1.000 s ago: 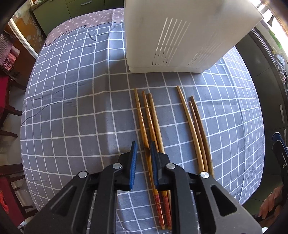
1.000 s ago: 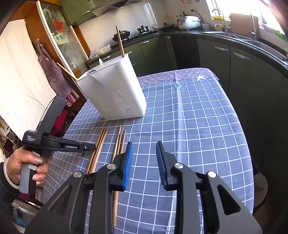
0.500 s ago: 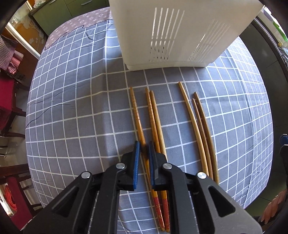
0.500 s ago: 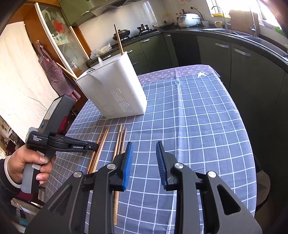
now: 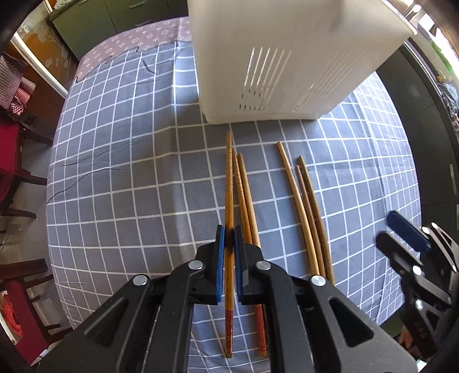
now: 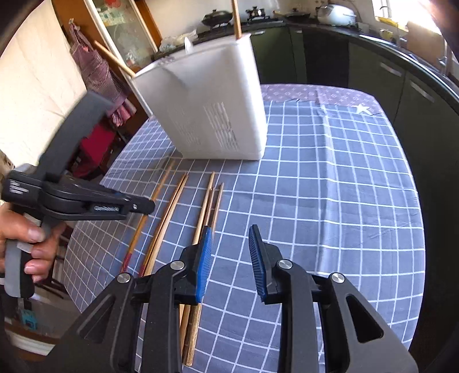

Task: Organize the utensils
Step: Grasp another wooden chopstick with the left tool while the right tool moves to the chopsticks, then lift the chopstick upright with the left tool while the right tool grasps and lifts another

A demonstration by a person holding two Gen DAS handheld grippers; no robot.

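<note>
My left gripper [image 5: 228, 238] is shut on a red-tipped wooden chopstick [image 5: 228, 183] and holds it just above the checked tablecloth; it also shows in the right wrist view [image 6: 142, 205]. Two matching chopsticks [image 5: 246, 200] lie beside it. Three plainer chopsticks [image 5: 304, 206] lie to the right, also seen in the right wrist view [image 6: 205, 206]. A white slotted utensil holder [image 5: 275, 57] stands behind them, with chopsticks standing in it [image 6: 236, 17]. My right gripper [image 6: 229, 249] is open and empty, above the near ends of the plain chopsticks.
The round table [image 6: 330, 172] carries a grey-blue checked cloth. Dark kitchen cabinets [image 6: 401, 80] run along the right and back. Red chairs [image 5: 11, 149] stand at the left edge of the table.
My left gripper closed on the leftmost red-tipped chopstick and lifted it slightly. My right gripper moved left and closer to the plain chopsticks, staying open.
</note>
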